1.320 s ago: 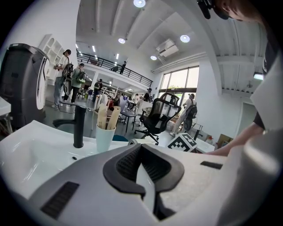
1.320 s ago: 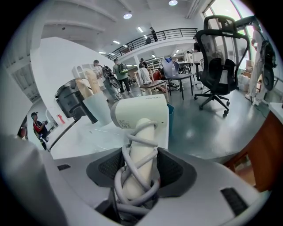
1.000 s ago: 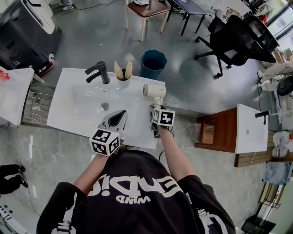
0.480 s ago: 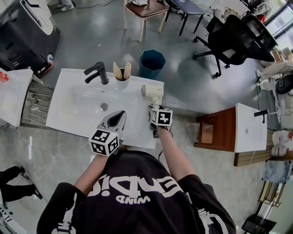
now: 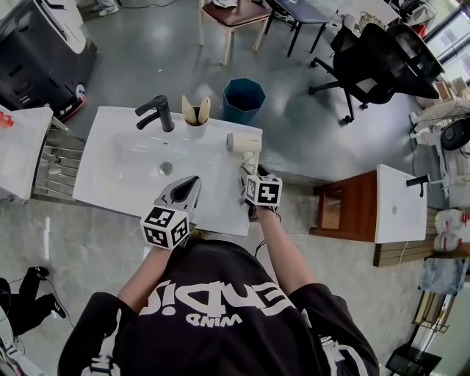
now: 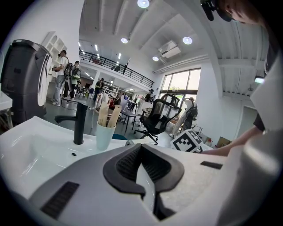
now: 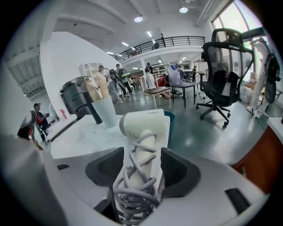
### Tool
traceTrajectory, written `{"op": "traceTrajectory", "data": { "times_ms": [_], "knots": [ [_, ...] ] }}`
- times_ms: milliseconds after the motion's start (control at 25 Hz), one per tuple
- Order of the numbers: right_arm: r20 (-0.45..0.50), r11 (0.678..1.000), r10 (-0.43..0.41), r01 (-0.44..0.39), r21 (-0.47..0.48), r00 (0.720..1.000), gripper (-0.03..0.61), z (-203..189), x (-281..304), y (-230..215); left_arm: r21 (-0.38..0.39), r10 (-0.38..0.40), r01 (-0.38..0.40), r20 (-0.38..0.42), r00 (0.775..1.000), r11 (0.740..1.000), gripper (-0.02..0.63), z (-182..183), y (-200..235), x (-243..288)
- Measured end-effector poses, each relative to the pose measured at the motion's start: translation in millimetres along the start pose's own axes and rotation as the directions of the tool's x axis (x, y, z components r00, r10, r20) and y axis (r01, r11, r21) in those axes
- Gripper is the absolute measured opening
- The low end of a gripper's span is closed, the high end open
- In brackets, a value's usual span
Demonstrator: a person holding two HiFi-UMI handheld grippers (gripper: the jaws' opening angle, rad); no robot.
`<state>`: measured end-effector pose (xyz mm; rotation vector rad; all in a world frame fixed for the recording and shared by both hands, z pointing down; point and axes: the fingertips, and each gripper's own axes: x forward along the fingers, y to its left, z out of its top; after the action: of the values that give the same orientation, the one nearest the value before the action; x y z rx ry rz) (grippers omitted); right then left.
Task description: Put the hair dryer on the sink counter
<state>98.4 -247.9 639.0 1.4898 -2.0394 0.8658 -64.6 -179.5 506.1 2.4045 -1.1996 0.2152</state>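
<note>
floor (image 5: 147,59): grey polished concrete | seating: black office chair (image 5: 371,70), wooden chair (image 5: 235,16) | teal bin (image 5: 245,99) | light: tall windows (image 6: 179,84) — round ceiling lamps (image 6: 143,3) lit | mezzanine railing (image 6: 115,66) behind

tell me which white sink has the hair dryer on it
The sink in front of the person, with the cup: the hair dryer lies at its right edge. The sink on the wooden cabinet has none.

Faucet (image 5: 156,114) and cup (image 5: 194,131) block the sink counter's (image 5: 106,183) far edge.
</note>
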Motion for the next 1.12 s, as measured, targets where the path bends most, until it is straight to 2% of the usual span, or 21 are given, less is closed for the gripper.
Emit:
{"op": "traceTrajectory", "data": {
  "times_ms": [240,520,920,1040,1120],
  "knots": [
    [0.121,0.998,0.053,-0.056,0.018,0.991,0.264,23,-45,10,0.007,-0.010,0.009,0.003,1.000,1.000,0.008,3,-5,-5],
    [0.274,0.993,0.089,-0.106,0.045,0.958,0.264,40,-111,15,0.016,-0.030,0.029,0.009,1.000,0.999,0.009,8,-13,-11],
    [0.384,0.991,0.105,-0.130,0.039,0.918,0.260,24,-177,26,0.028,-0.042,0.041,0.014,0.999,0.999,0.009,9,-21,-21],
    [0.409,0.989,0.130,-0.146,0.009,0.903,0.259,17,-191,35,0.037,-0.041,0.040,0.019,0.999,0.999,0.009,11,-22,-24],
    [0.454,0.992,0.123,-0.126,-0.025,0.882,0.225,16,-201,38,0.039,-0.040,0.039,0.024,0.999,0.999,0.009,11,-22,-27]
  ]
}}
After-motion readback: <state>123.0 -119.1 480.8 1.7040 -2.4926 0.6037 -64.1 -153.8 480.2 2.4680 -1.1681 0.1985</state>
